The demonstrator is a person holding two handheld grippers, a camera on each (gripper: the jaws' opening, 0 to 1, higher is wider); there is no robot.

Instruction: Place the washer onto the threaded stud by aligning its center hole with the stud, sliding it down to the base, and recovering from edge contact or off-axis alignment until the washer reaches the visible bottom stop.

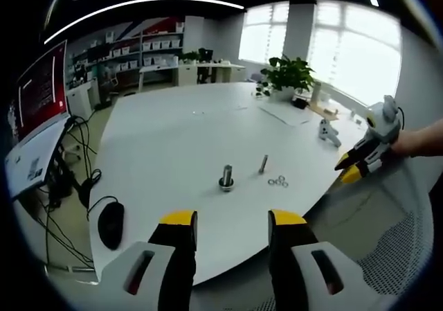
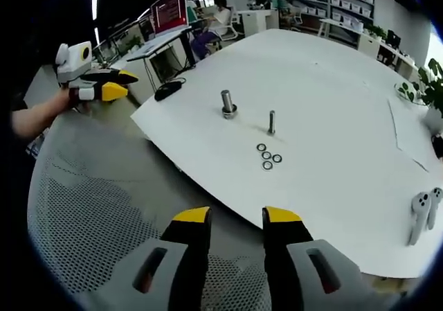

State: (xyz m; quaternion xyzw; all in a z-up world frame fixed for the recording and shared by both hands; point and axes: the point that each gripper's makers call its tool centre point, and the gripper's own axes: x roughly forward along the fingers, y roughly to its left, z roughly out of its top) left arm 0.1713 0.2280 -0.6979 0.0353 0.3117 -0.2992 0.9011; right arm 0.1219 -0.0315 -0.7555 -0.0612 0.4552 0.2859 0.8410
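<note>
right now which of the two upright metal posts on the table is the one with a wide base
The thicker post, standing farther from the loose washers. It has a wide collar at its foot; the slimmer stud beside the washers rises straight from the table.

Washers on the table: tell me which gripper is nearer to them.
Probably right, though it's close. The right gripper hovers at the table edge beside the washers. The left gripper hangs off the table's far corner, beyond both studs.
</note>
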